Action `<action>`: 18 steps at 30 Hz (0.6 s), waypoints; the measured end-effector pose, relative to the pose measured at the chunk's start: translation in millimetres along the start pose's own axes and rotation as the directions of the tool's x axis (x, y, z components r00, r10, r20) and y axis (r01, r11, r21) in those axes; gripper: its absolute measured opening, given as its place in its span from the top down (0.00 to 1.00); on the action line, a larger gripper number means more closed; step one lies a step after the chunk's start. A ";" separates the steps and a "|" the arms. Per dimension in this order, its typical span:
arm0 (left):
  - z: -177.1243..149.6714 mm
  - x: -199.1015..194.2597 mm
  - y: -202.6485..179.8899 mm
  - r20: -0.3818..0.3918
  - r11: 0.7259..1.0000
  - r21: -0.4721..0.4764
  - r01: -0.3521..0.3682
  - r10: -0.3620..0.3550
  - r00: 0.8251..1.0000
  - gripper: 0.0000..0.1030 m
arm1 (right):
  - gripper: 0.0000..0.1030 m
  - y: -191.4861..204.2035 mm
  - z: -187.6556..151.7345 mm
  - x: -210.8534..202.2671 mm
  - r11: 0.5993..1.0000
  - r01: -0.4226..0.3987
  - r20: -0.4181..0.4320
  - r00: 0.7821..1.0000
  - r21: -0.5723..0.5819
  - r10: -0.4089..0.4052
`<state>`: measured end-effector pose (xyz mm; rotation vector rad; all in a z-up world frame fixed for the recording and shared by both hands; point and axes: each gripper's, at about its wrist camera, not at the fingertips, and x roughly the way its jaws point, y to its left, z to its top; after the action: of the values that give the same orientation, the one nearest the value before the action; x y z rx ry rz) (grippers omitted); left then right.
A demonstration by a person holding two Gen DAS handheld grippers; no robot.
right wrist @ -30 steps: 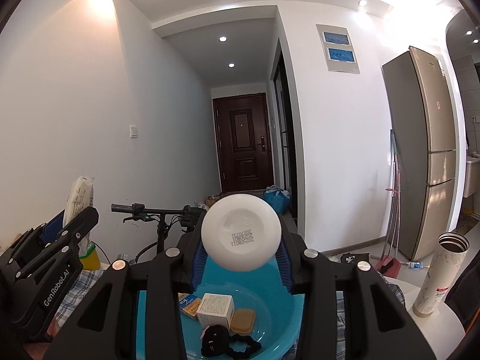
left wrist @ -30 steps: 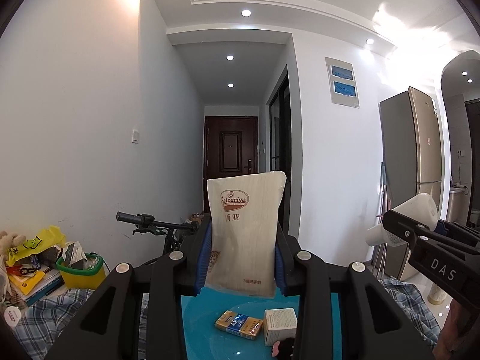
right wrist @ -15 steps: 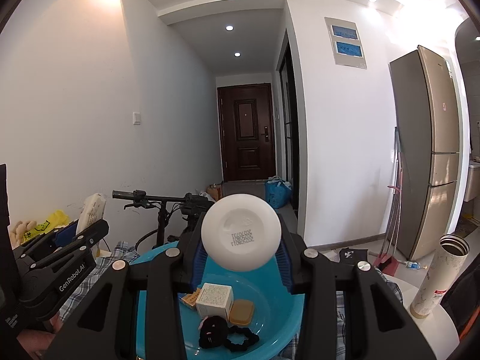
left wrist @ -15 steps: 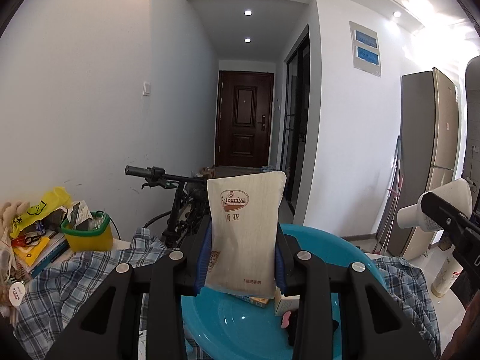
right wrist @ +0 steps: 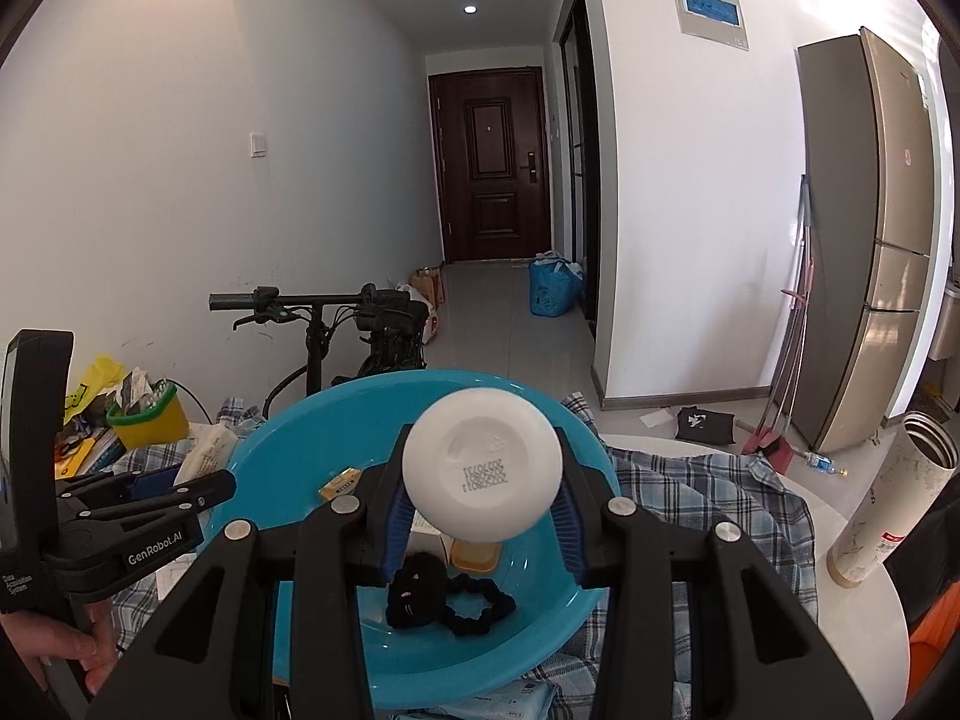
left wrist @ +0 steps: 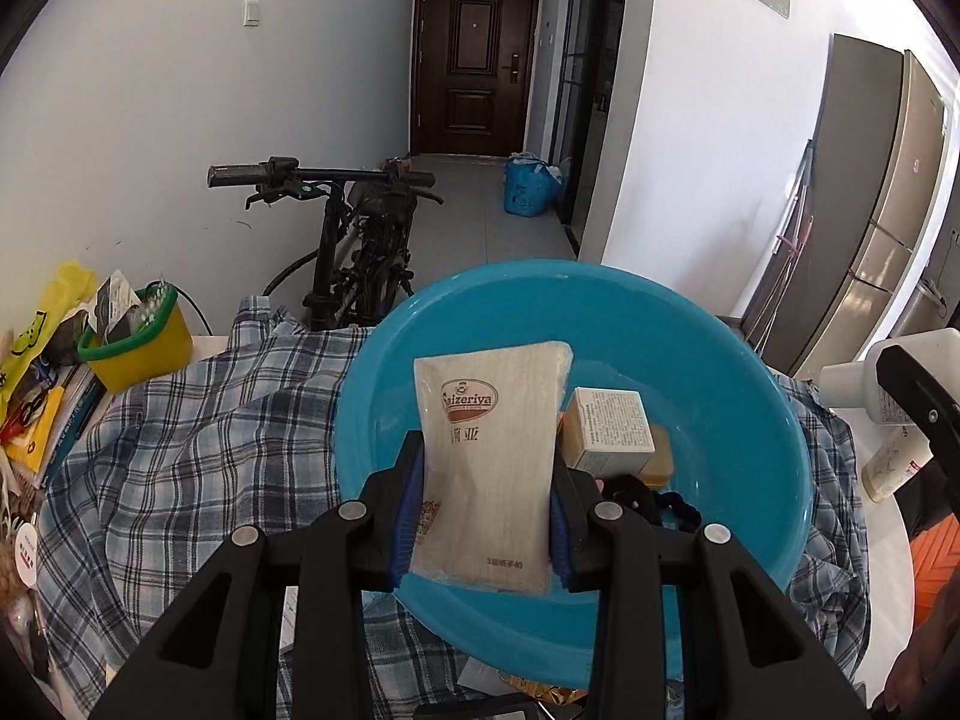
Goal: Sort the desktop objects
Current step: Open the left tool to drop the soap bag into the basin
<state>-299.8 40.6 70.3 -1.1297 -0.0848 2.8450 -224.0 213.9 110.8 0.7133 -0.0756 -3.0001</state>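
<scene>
My left gripper [left wrist: 489, 516] is shut on a beige wet-wipe packet [left wrist: 492, 456] marked Saizeriya, held above the blue basin [left wrist: 738, 384]. My right gripper [right wrist: 483, 507] is shut on a white bottle [right wrist: 483, 474], its round base facing the camera, over the same basin [right wrist: 288, 438]. In the basin lie a small white box [left wrist: 609, 429], a tan soap-like piece [right wrist: 474, 558], a yellow packet [right wrist: 339, 483] and a black hair tie with a toy [right wrist: 444, 597]. The right gripper and bottle show at the right edge of the left wrist view [left wrist: 888, 384].
The basin rests on a plaid cloth [left wrist: 198, 450] over a white round table [right wrist: 858, 618]. A yellow-green bin [left wrist: 135, 342] and books stand left. A tall flask [right wrist: 888, 504] stands right. A bicycle [left wrist: 360, 246] and fridge [right wrist: 864, 228] are behind.
Both grippers have tilted down and lowered toward the basin, which now fills more of each view. Both holds are unchanged.
</scene>
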 end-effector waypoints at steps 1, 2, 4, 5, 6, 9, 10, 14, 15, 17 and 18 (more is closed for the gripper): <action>0.1 -0.8 2.1 0.001 1.000 -0.001 -0.002 0.002 1.000 0.64 | 0.63 -1.0 -0.8 -0.1 1.000 -0.003 -0.003 1.000 0.002 0.003; 0.1 -1.3 1.3 0.001 1.000 0.000 0.000 0.000 1.000 0.64 | 0.63 -2.0 -1.8 -0.5 1.000 -0.005 -0.005 1.000 0.003 0.005; 0.7 -1.9 0.6 0.001 1.000 0.000 0.007 -0.007 1.000 0.64 | 0.63 -3.3 -1.3 0.3 1.000 -0.012 -0.011 1.000 0.007 0.012; 0.3 -1.4 0.0 0.000 1.000 0.001 0.008 -0.008 1.000 0.64 | 0.63 -4.1 -1.6 0.5 1.000 -0.017 -0.014 1.000 0.010 0.017; 0.0 -0.8 -1.0 -0.001 1.000 0.003 0.014 -0.014 1.000 0.64 | 0.63 -4.0 -2.0 1.5 1.000 -0.021 -0.019 1.000 0.012 0.022; -0.8 1.8 -6.1 -0.015 1.000 0.011 0.027 -0.027 1.000 0.64 | 0.63 -4.0 -1.9 5.2 1.000 -0.023 -0.029 0.999 0.019 0.023; -1.4 2.8 -8.1 -0.017 1.000 0.016 0.025 -0.025 1.000 0.64 | 0.63 -4.7 -2.3 5.6 1.000 -0.022 -0.031 0.999 0.021 0.023; -3.3 4.3 -16.1 0.001 0.999 0.013 0.030 -0.030 1.000 0.63 | 0.63 -5.1 -3.5 8.9 0.999 -0.023 -0.043 0.999 0.026 0.024; -3.9 5.6 -19.1 0.000 0.999 0.021 0.032 -0.032 0.999 0.63 | 0.63 -5.8 -4.3 9.6 0.999 -0.022 -0.048 0.999 0.024 0.023; -6.0 11.1 -24.4 -0.019 0.998 0.038 0.040 -0.039 0.999 0.63 | 0.63 -6.1 -5.8 13.2 1.000 -0.010 -0.062 0.998 0.019 0.011; -7.1 14.1 -26.1 -0.026 0.998 0.039 0.044 -0.043 0.999 0.63 | 0.63 -6.3 -6.3 15.0 1.000 -0.004 -0.069 0.998 0.020 0.006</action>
<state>-303.7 68.1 57.6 -1.1410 -0.0503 2.7816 -234.8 219.0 98.0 0.8173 -0.1040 -2.9708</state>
